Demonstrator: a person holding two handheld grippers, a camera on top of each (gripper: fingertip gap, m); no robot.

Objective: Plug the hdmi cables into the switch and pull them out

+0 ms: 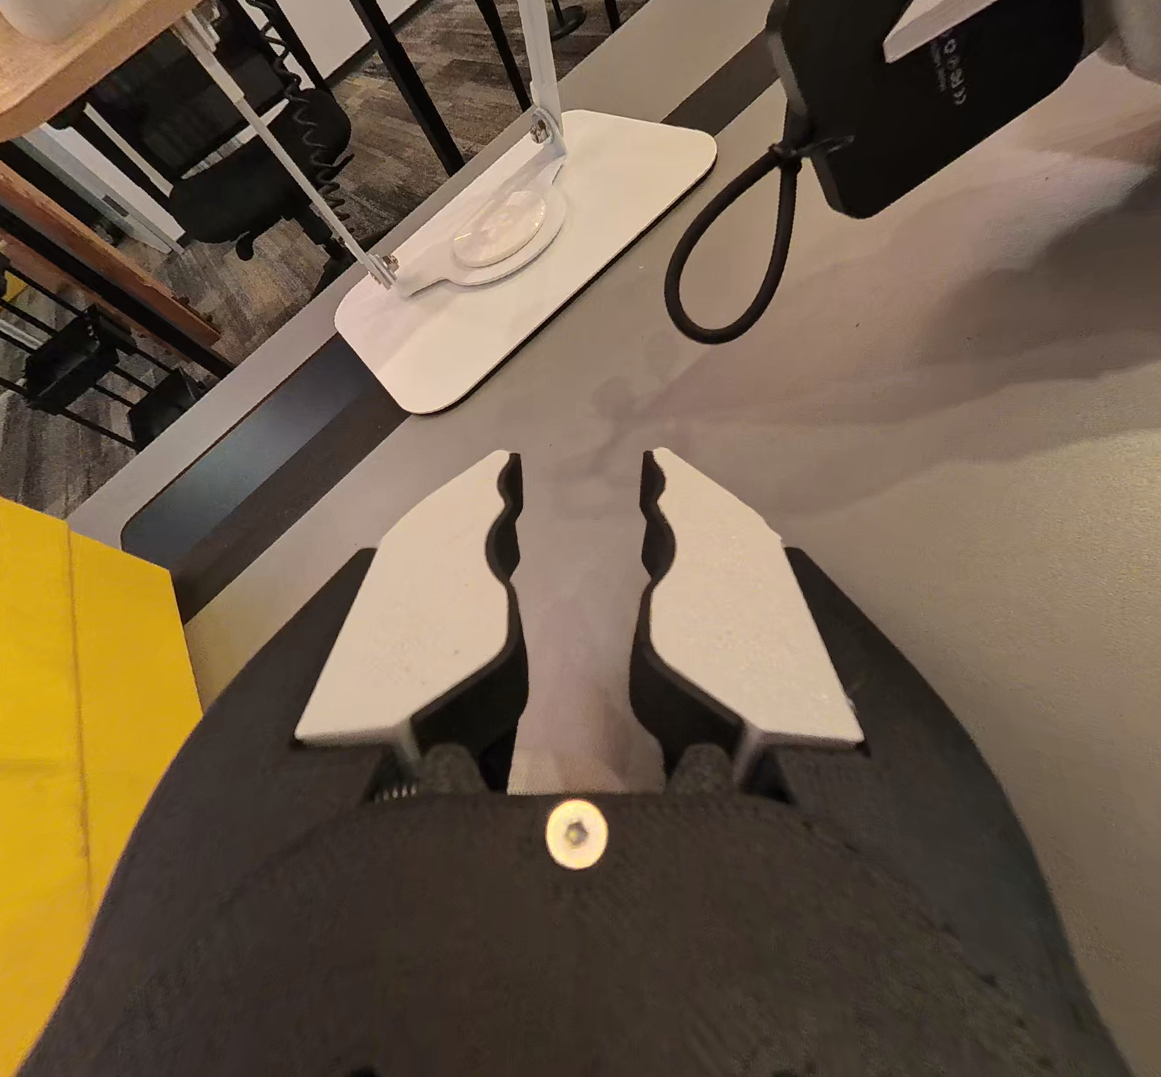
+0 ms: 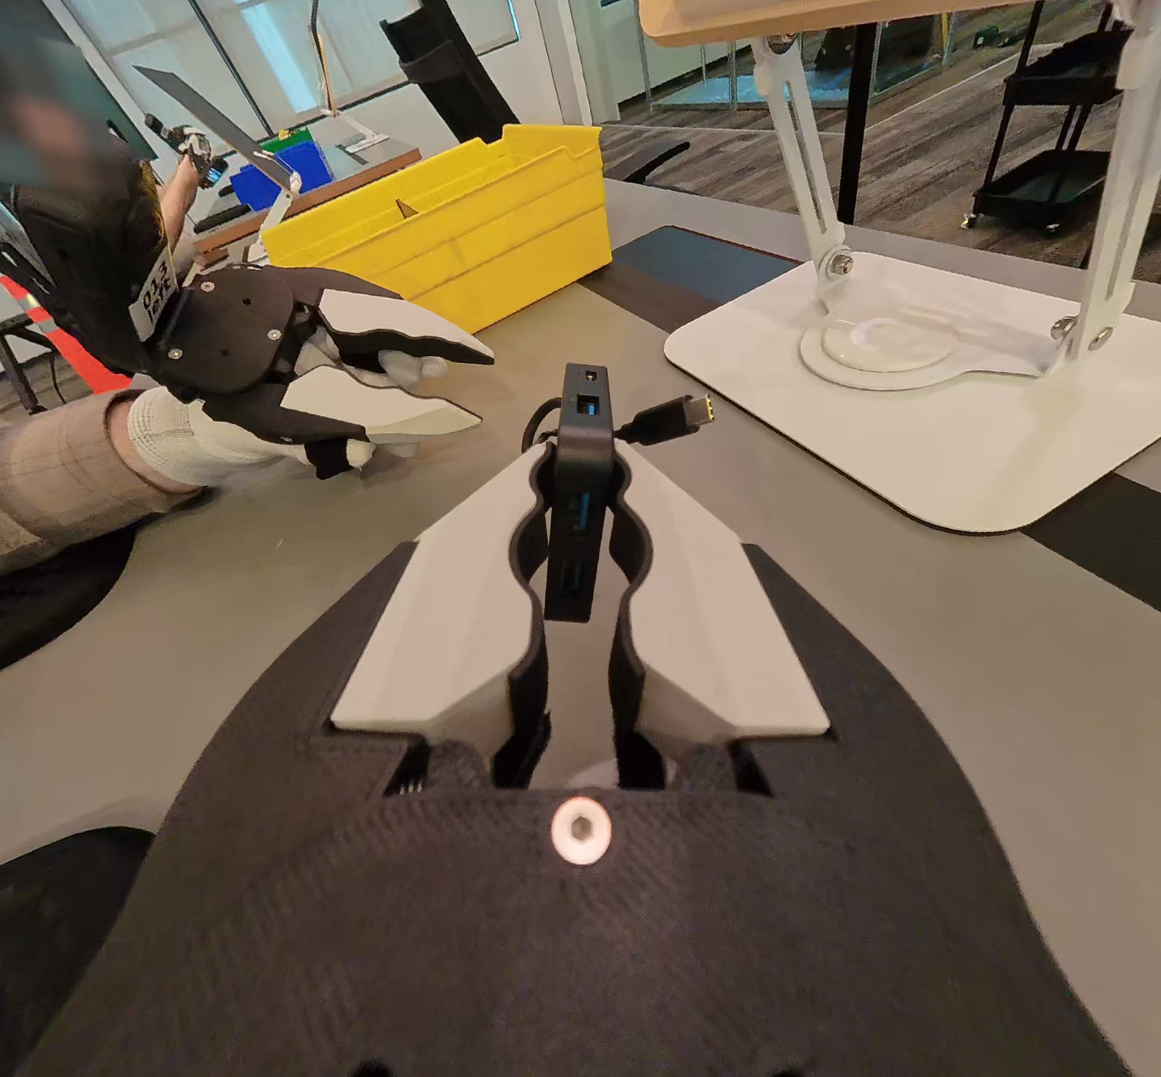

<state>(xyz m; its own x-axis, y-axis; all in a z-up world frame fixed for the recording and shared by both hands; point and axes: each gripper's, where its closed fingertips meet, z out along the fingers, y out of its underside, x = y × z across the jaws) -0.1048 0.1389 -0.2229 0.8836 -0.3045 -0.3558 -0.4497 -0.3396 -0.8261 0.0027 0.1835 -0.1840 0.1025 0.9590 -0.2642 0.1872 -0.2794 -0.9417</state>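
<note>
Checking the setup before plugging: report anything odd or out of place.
No HDMI cables show in either view. The right gripper clamps the black switch on edge above the table, its short attached cable dangling loose. The left gripper is open and empty.

Even indoor light with window daylight behind, soft tabletop shadows, fisheye-bent and blurred edges.
</note>
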